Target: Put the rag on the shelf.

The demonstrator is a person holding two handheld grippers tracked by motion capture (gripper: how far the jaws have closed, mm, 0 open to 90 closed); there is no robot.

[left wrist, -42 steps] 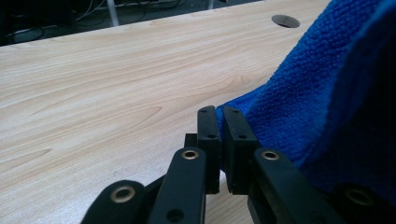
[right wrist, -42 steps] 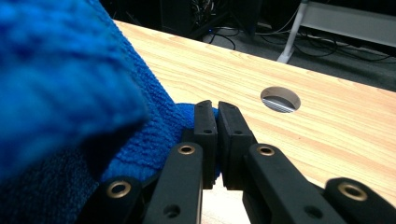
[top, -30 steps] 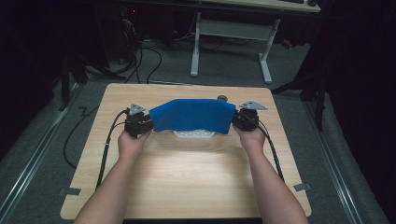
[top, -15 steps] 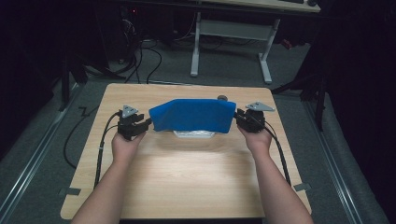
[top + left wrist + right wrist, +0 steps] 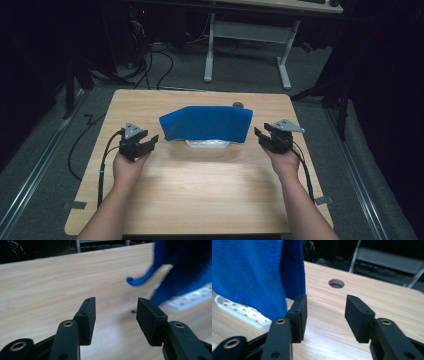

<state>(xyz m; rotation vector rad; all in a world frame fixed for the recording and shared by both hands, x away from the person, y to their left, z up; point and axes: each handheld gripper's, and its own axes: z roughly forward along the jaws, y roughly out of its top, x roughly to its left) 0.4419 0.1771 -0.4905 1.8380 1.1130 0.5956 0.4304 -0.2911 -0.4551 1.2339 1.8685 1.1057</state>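
— Where did the blue cloth sit?
— At frame centre, draped over a white rack.
— The grippers?
— Left gripper and right gripper flanked it, jaws apart, holding nothing.

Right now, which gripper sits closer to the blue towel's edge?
The left gripper: its jaw tips nearly reach the blue towel's lower left corner. The right gripper stands apart from the towel's right edge. Both are open.
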